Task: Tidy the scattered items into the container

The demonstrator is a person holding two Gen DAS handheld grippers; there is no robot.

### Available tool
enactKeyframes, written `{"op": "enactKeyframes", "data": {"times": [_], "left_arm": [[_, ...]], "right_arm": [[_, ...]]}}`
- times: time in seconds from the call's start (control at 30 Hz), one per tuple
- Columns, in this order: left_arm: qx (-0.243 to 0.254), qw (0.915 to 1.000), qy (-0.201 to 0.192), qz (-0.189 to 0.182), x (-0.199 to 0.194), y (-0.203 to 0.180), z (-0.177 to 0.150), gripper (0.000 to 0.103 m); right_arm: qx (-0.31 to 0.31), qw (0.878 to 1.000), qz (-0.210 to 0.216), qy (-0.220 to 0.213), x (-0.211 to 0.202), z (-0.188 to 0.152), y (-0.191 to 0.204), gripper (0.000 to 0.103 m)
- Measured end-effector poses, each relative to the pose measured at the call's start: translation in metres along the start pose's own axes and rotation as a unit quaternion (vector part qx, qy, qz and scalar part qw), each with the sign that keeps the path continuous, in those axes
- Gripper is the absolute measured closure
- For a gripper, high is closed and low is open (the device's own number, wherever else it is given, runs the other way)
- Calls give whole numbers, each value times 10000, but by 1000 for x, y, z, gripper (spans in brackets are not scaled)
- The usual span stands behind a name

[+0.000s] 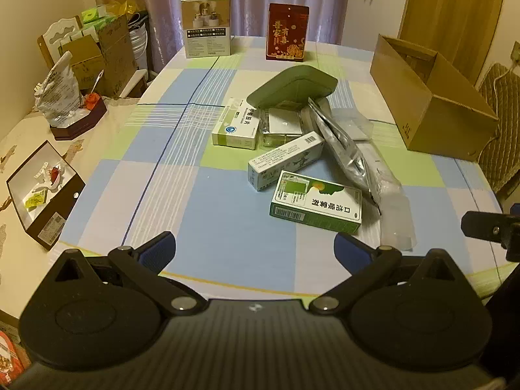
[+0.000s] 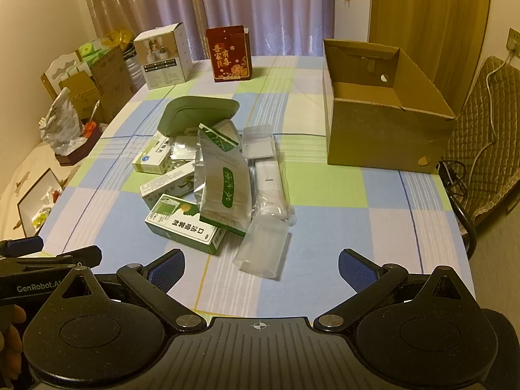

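Observation:
A heap of items lies mid-table: a green-and-white spray box (image 1: pixel 315 206) (image 2: pixel 185 227) nearest me, a long white box (image 1: pixel 286 161) (image 2: pixel 167 183), a white medicine box (image 1: pixel 236 126) (image 2: pixel 151 157), a silver foil pouch (image 1: pixel 346 149) (image 2: pixel 224 185), a clear plastic packet (image 1: pixel 390 195) (image 2: pixel 269 214) and a green case (image 1: pixel 292 86) (image 2: pixel 198 115). The open cardboard box (image 1: pixel 429 104) (image 2: pixel 383 130) stands to the right. My left gripper (image 1: pixel 255 250) and right gripper (image 2: pixel 261 269) hover open and empty at the near edge.
A white carton (image 1: pixel 206 24) (image 2: pixel 162 55) and a red carton (image 1: pixel 287 32) (image 2: pixel 230 55) stand at the table's far end. A second table on the left carries an open brown box (image 1: pixel 45 191) and a bag (image 1: pixel 60 89). A padded chair (image 2: pixel 481 152) stands right.

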State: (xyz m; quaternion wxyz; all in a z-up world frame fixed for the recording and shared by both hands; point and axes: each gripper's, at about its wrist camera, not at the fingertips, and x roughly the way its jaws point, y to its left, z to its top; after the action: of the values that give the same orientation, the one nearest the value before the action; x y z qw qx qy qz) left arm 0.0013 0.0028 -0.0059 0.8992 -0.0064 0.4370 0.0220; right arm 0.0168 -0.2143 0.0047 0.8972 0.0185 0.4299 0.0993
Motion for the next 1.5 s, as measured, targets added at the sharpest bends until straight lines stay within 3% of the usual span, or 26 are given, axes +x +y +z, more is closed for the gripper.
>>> {"op": "enactKeyframes", "data": {"times": [0.13, 0.3, 0.73, 1.5], "left_arm": [[172, 9998, 22, 110, 3, -5, -2, 1], [25, 9999, -120, 59, -1, -1, -1, 1], [209, 9996, 85, -167, 3, -6, -2, 1], [255, 9995, 116, -132, 5, -8, -2, 1]], "right_arm": [[9, 10000, 5, 7, 1, -2, -2, 0], [8, 10000, 41, 15, 3, -2, -2, 0], [-6, 10000, 48, 30, 5, -2, -2, 0], [84, 9999, 6, 69, 9, -6, -9, 0]]}}
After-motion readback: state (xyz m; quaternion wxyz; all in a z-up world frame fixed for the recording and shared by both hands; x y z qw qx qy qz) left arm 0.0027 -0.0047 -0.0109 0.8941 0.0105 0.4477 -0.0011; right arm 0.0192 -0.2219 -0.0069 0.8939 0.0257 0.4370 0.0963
